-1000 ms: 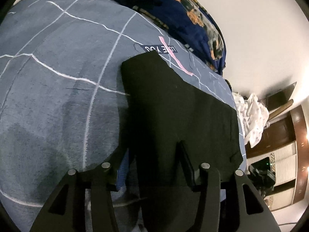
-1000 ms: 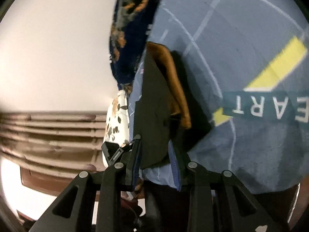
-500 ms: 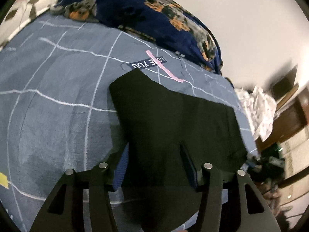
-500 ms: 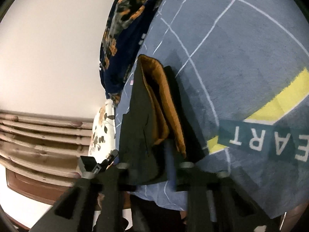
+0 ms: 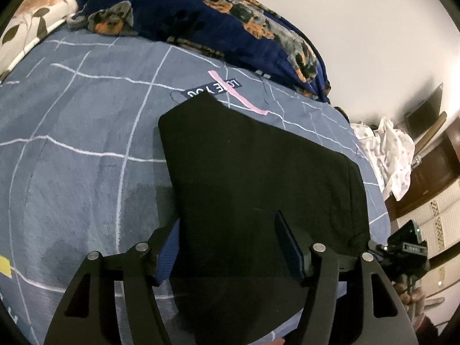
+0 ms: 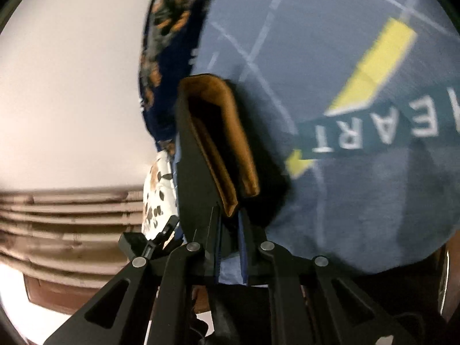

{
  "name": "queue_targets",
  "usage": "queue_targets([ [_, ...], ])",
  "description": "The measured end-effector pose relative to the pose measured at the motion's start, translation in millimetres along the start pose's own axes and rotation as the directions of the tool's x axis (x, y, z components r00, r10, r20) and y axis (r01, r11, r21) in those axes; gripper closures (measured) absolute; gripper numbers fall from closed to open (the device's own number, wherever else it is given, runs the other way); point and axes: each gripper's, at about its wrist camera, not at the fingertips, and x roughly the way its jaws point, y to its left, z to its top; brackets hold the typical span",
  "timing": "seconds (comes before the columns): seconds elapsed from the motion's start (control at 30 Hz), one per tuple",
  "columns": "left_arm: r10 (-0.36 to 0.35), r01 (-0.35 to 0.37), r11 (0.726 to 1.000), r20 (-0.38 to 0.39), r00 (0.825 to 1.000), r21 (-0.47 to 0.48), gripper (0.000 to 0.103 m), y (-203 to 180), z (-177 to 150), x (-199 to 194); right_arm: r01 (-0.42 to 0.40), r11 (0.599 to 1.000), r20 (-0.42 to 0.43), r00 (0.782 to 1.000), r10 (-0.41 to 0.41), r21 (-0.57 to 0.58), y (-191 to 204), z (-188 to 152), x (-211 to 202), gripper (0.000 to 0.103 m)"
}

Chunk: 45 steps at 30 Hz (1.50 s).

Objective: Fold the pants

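The black pants [image 5: 258, 178] lie folded flat on the grey-blue bedsheet [image 5: 72, 149], their near edge between my left gripper's fingers. My left gripper [image 5: 230, 247] is open, its blue pads spread wide over the cloth. In the right wrist view the pants [image 6: 198, 166] stand on edge, showing the orange-brown lining [image 6: 230, 132] in folded layers. My right gripper [image 6: 230, 221] has its jaws close together on the lower edge of the pants, near the edge of the bedsheet [image 6: 359, 187].
A dark blue patterned blanket [image 5: 218, 20] lies along the far side of the bed. A floral pillow [image 5: 26, 28] sits at the far left. White spotted cloth [image 5: 394, 155] and wooden furniture [image 5: 437, 172] stand to the right. A white wall [image 6: 72, 86] and brown slatted furniture [image 6: 72, 230] are on the left.
My left gripper has drawn back and tilted up, so more blanket and wall show. My right gripper has narrowed its jaws onto the pants' edge and swung, blurring the view.
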Motion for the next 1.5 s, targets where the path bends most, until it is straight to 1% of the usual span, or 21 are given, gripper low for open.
queue_targets([
  [0.13, -0.005, 0.005, 1.0, -0.01, 1.0, -0.009, 0.04, 0.8, -1.1, 2.7, 0.021, 0.999, 0.0, 1.0, -0.021, -0.029, 4.5, 1.8, -2.1, 0.094],
  [0.23, 0.0, 0.0, 1.0, -0.019, 1.0, 0.009, 0.038, -1.4, -4.2, 6.9, 0.067, 0.997, 0.003, 0.998, -0.067, -0.048, 1.3, 3.8, -0.2, 0.094],
  [0.4, 0.01, -0.01, 1.0, -0.096, 0.995, 0.007, 0.038, -0.5, -17.4, 26.4, 0.134, 0.986, 0.001, 0.991, -0.135, -0.099, 3.8, 5.1, 5.0, 0.095],
  [0.47, 0.013, -0.011, 1.0, -0.078, 0.997, 0.018, 0.038, -2.5, -19.7, 24.9, 0.149, 0.983, -0.003, 0.989, -0.151, -0.106, 7.3, 6.1, 5.1, 0.095],
  [0.63, 0.011, -0.009, 1.0, -0.08, 0.997, 0.024, 0.037, -2.7, -21.9, 24.9, 0.195, 0.975, -0.011, 0.98, -0.197, -0.106, 15.5, 9.2, 6.7, 0.095],
  [0.7, 0.009, -0.008, 1.0, -0.082, 0.997, 0.022, 0.037, -2.1, -22.0, 24.8, 0.236, 0.964, -0.005, 0.971, -0.238, -0.124, 22.2, 9.4, 8.5, 0.095],
  [0.77, 0.008, -0.007, 1.0, -0.082, 0.997, 0.021, 0.037, -1.7, -21.7, 24.4, 0.288, 0.946, 0.004, 0.957, -0.29, -0.149, 30.5, 7.5, 10.0, 0.094],
  [0.83, 0.008, -0.007, 1.0, -0.084, 0.996, 0.022, 0.037, -2.4, -20.0, 25.8, 0.356, 0.915, 0.028, 0.933, -0.358, -0.191, 41.6, 4.0, 11.1, 0.093],
  [0.87, 0.008, -0.006, 1.0, -0.084, 0.996, 0.021, 0.037, -2.4, -20.2, 25.8, 0.383, 0.9, 0.041, 0.923, -0.384, -0.206, 45.9, 2.2, 10.7, 0.09],
  [0.93, 0.004, -0.002, 1.0, -0.084, 0.996, 0.017, 0.037, -1.1, -20.6, 25.4, 0.461, 0.852, 0.081, 0.886, -0.456, -0.247, 56.2, -2.0, 11.0, 0.08],
  [0.97, 0.001, 0.001, 1.0, -0.084, 0.996, 0.013, 0.037, -0.4, -20.8, 25.3, 0.522, 0.81, 0.119, 0.852, -0.51, -0.268, 60.5, -4.1, 11.1, 0.057],
  [1.0, -0.002, 0.003, 1.0, -0.084, 0.996, 0.011, 0.037, 0.0, -20.4, 25.4, 0.57, 0.771, 0.158, 0.821, -0.549, -0.285, 63.3, -5.4, 10.5, 0.041],
  [1.03, -0.005, 0.006, 1.0, -0.085, 0.996, 0.008, 0.037, 0.6, -20.3, 25.2, 0.582, 0.758, 0.178, 0.813, -0.555, -0.296, 64.2, -6.2, 9.7, 0.041],
  [1.1, -0.012, 0.012, 1.0, -0.084, 0.996, 0.004, 0.037, 1.7, -20.4, 24.9, 0.487, 0.833, 0.149, 0.874, -0.463, -0.262, 57.3, -2.1, 4.2, 0.041],
  [1.13, -0.014, 0.014, 1.0, -0.085, 0.996, 0.001, 0.037, 2.3, -20.6, 24.7, 0.444, 0.867, 0.132, 0.896, -0.424, -0.225, 51.4, 2.0, 0.7, 0.042],
  [1.2, -0.017, 0.017, 1.0, -0.086, 0.996, -0.003, 0.036, 2.8, -20.0, 24.4, 0.414, 0.887, 0.111, 0.91, -0.4, -0.202, 45.1, 6.7, -2.5, 0.041],
  [1.27, -0.02, 0.019, 1.0, -0.086, 0.996, -0.006, 0.036, 4.0, -20.2, 23.4, 0.335, 0.925, 0.088, 0.942, -0.324, -0.181, 39.5, 11.1, -7.8, 0.041],
  [1.33, -0.024, 0.023, 1.0, -0.085, 0.996, -0.012, 0.036, 5.1, -20.0, 23.5, 0.271, 0.947, 0.056, 0.963, -0.265, -0.171, 38.0, 16.7, -8.8, 0.041],
  [1.4, -0.029, 0.027, 0.999, -0.083, 0.996, -0.017, 0.035, 5.2, -19.7, 23.4, 0.247, 0.956, 0.012, 0.969, -0.249, -0.16, 36.1, 21.4, -5.0, 0.041],
  [1.43, -0.03, 0.029, 0.999, -0.083, 0.996, -0.017, 0.035, 5.3, -19.7, 23.5, 0.247, 0.956, -0.001, 0.968, -0.25, -0.157, 35.9, 23.3, -1.8, 0.044],
  [1.5, -0.03, 0.029, 0.999, -0.084, 0.996, -0.019, 0.035, 5.3, -19.6, 23.3, 0.26, 0.949, -0.024, 0.963, -0.268, -0.18, 40.5, 24.3, 5.6, 0.074],
])
